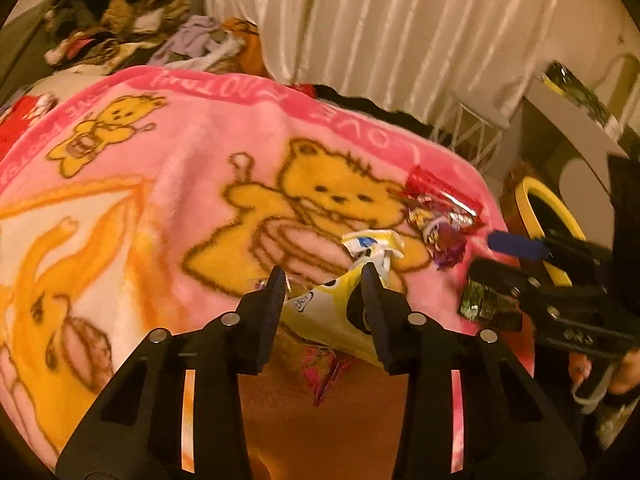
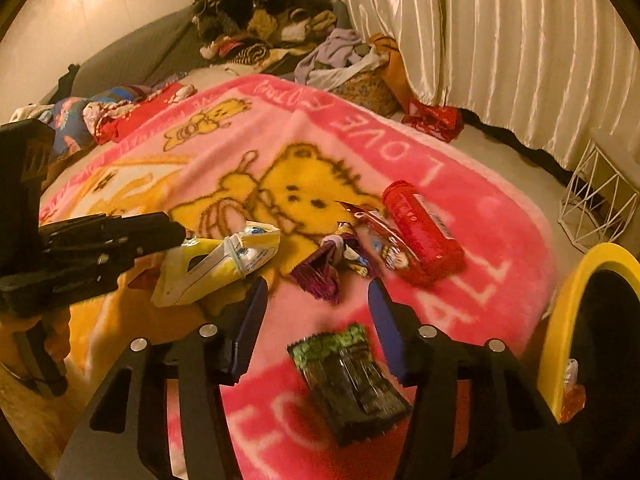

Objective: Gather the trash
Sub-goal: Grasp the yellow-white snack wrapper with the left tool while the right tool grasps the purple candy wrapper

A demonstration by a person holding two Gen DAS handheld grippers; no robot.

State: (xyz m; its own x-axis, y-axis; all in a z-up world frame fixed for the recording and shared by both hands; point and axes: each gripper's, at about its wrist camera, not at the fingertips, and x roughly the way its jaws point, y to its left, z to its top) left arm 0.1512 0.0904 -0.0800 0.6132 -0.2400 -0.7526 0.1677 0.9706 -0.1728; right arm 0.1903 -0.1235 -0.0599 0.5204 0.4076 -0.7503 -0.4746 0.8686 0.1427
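Trash lies on a pink bear blanket [image 1: 168, 184]. My left gripper [image 1: 324, 278] is open, its fingers either side of a yellow and white wrapper [image 1: 320, 312], also in the right wrist view [image 2: 216, 264]. My right gripper [image 2: 316, 296] is open above a green and black packet [image 2: 348, 376], which shows in the left wrist view [image 1: 486, 306] under that gripper [image 1: 500, 256]. A red packet [image 2: 424, 232] and purple wrappers [image 2: 328, 268] lie beyond; they show in the left wrist view too [image 1: 440, 216]. A small pink wrapper [image 1: 322, 368] lies below the left gripper.
A yellow-rimmed black bin [image 2: 592, 320] stands at the bed's right edge, also in the left wrist view [image 1: 548, 220]. Piled clothes [image 2: 272, 20] lie at the far end. White curtains [image 2: 500, 40] hang behind. A white wire stand [image 2: 600, 204] sits by the bed.
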